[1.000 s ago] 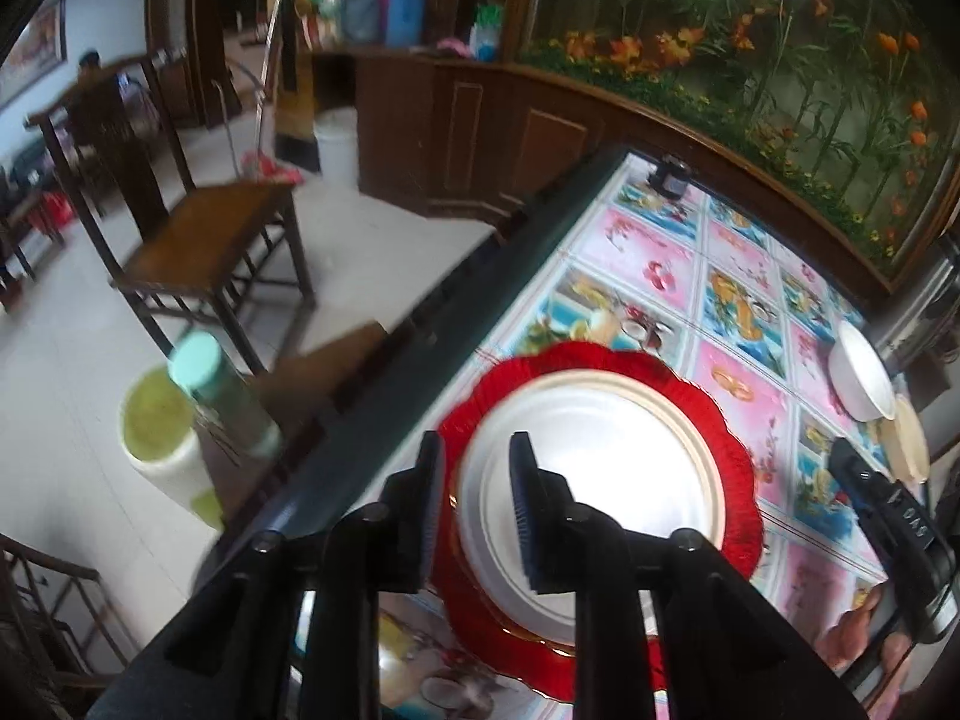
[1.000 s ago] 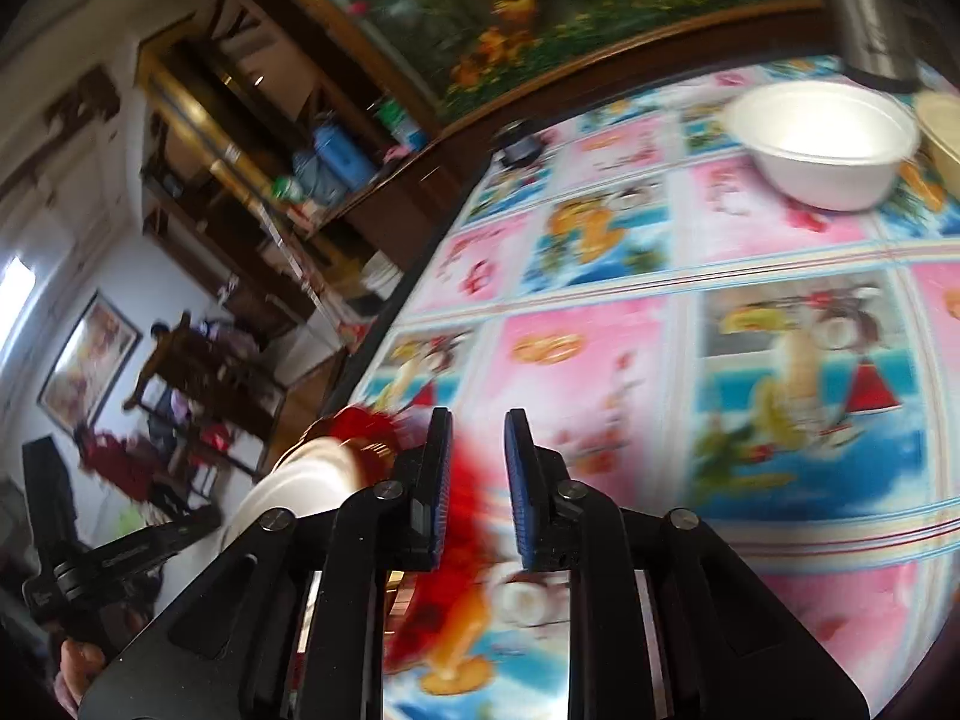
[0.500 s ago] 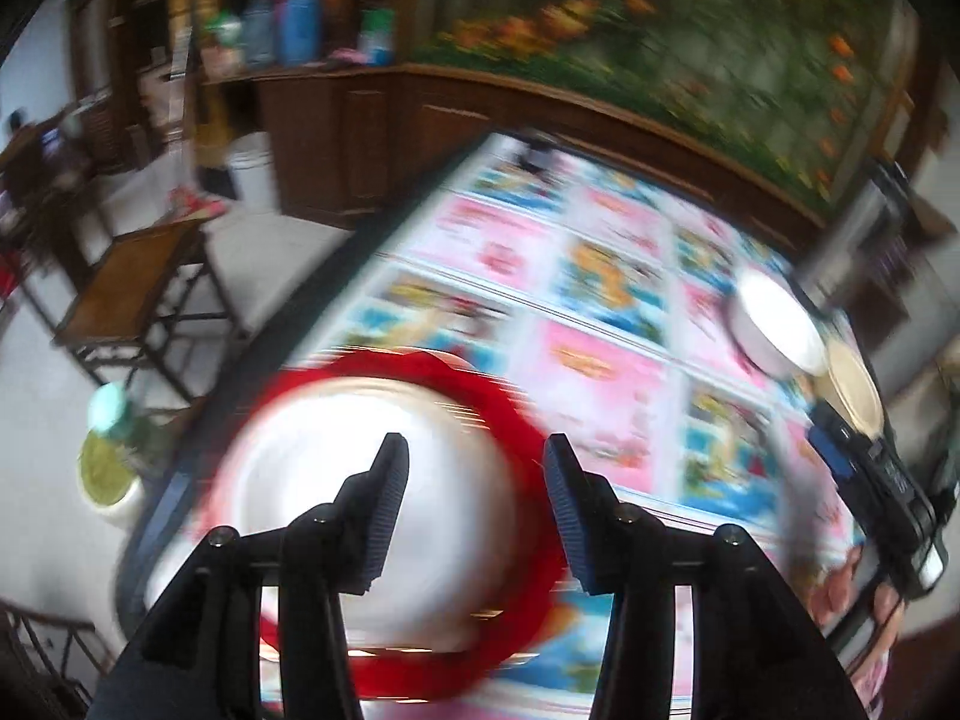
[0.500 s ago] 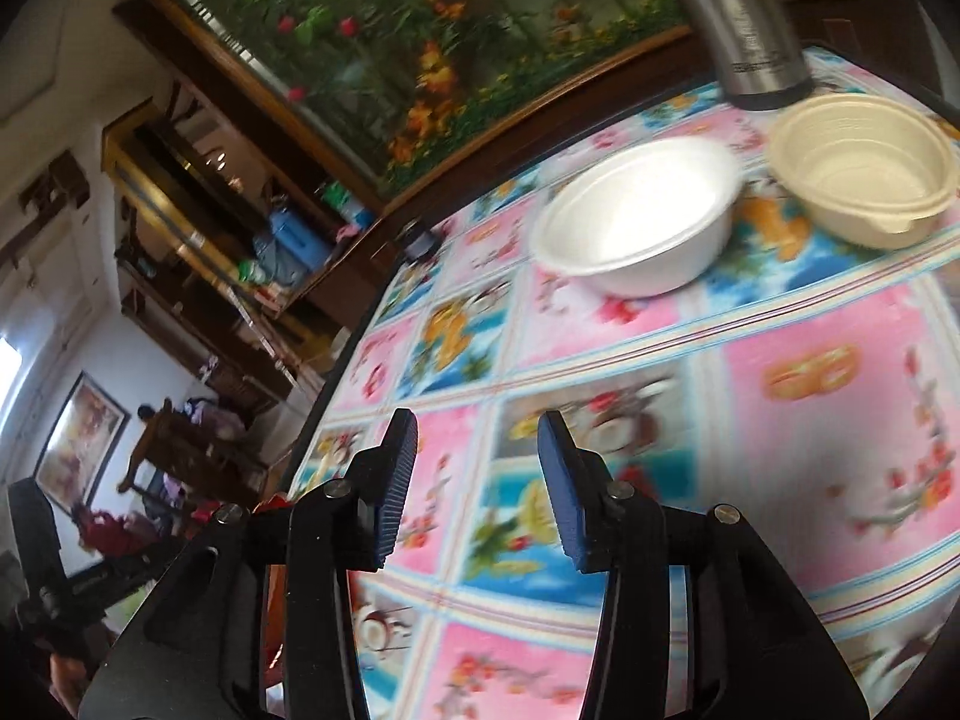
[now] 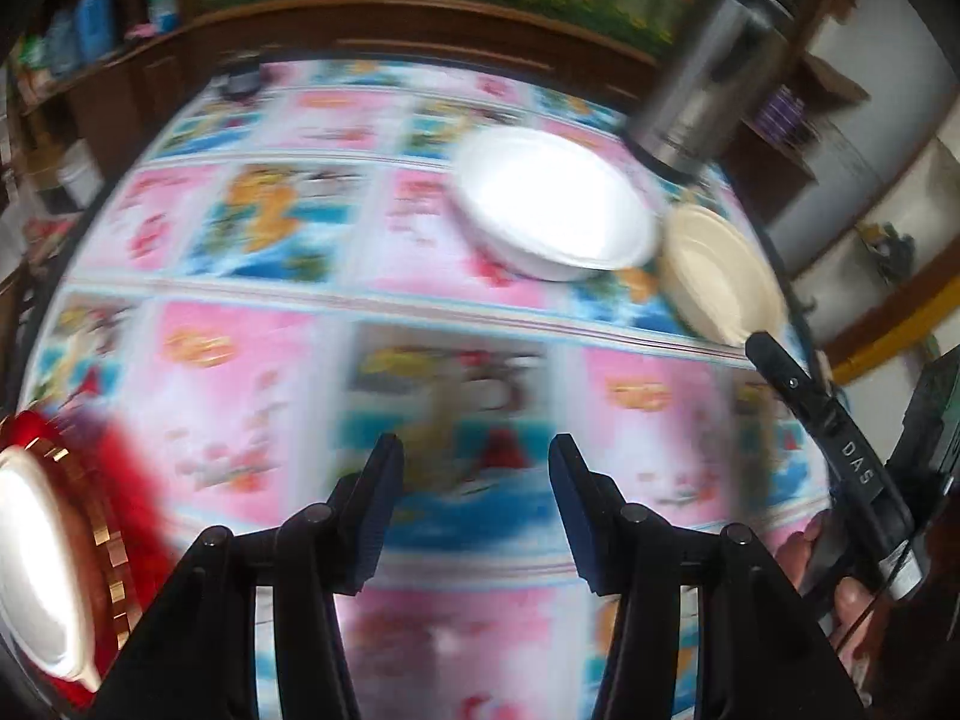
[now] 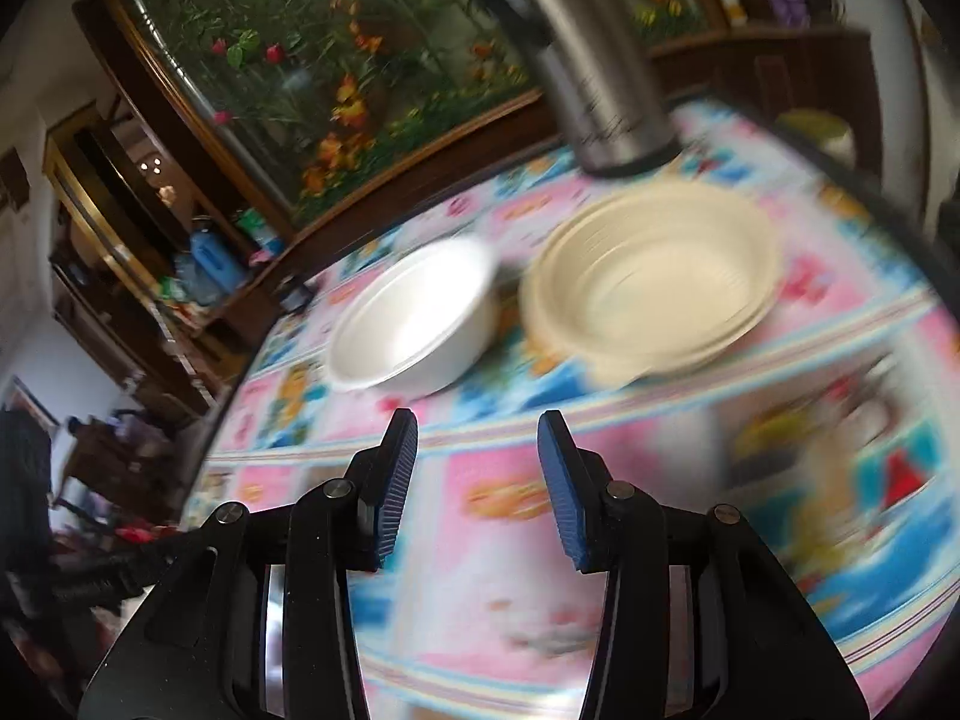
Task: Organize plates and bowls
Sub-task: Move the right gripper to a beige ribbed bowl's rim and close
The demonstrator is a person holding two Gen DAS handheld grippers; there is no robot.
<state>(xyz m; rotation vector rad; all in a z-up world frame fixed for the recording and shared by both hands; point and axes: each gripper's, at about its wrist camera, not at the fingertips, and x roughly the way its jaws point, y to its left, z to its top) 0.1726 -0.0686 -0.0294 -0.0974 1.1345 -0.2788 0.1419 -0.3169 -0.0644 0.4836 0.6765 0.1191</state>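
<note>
A white bowl (image 5: 552,210) and a cream ribbed bowl (image 5: 720,276) stand side by side at the far right of the table. In the right wrist view the white bowl (image 6: 420,324) is ahead left and the cream bowl (image 6: 654,282) ahead right. A red scalloped plate (image 5: 120,510) with a white plate (image 5: 36,558) on it lies at the left edge. My left gripper (image 5: 474,468) is open and empty above the tablecloth. My right gripper (image 6: 477,450) is open and empty, short of the two bowls. It also shows in the left wrist view (image 5: 798,390).
A steel thermos jug (image 6: 588,60) stands behind the bowls at the table's far edge. A small dark object (image 5: 240,84) sits at the far left corner. The table (image 5: 252,396) has a pink and blue picture cloth. Dark wood cabinets lie beyond.
Both grippers have opened wider and swung right toward the bowls. The stacked plates have slid from under my left gripper to the left edge of its view.
</note>
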